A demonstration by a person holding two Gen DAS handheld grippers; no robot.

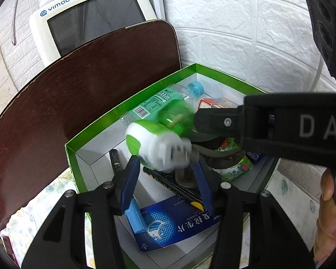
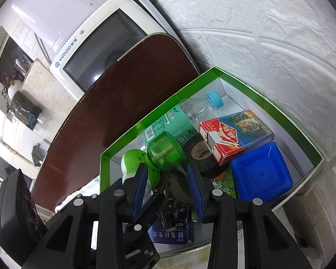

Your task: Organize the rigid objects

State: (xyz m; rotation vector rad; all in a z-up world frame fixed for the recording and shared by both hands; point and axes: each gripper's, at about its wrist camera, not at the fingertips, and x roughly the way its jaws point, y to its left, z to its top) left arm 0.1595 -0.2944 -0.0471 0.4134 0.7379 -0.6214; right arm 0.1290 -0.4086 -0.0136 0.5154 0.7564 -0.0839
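While the plug-in vaporiser [image 1: 154,143] shows blurred in both views, I judge it loose rather than gripped. The left gripper [image 1: 165,174] stands wide apart, its blue pads flanking only the vaporiser's white pronged end, with no clear bearing on it. The right gripper [image 2: 168,179] is likewise spread, with nothing between its pads and the vaporiser's green bottle just beyond its tips. The vaporiser hangs inside the green box [image 1: 100,127], above the box's near corner and over the goods already stowed.

Risks, as I judge them:
- The vaporiser may drop unguided and strike the tape roll [image 2: 199,152] or the water bottle [image 1: 159,98] along the box's far wall, then roll or come to rest tilted.
- The two grippers sit close together over the box, so closing either one could knock the other or tip the vaporiser over the box's near wall onto the surface [image 1: 56,186].
- If its bottle holds liquid, a hard landing could loosen it.

Differences between views:
- The left wrist view alone shows the prongs, a black marker [image 1: 115,159] in the box's near corner, and a finger of the right gripper against the green bottle.
- The right wrist view alone shows the playing-card pack [image 2: 233,134] and the blue tray [image 2: 262,174] on the box's right side, both hidden in the left view behind the right gripper.
- Both views show the blue tablet carton [image 1: 177,222] on the box floor.
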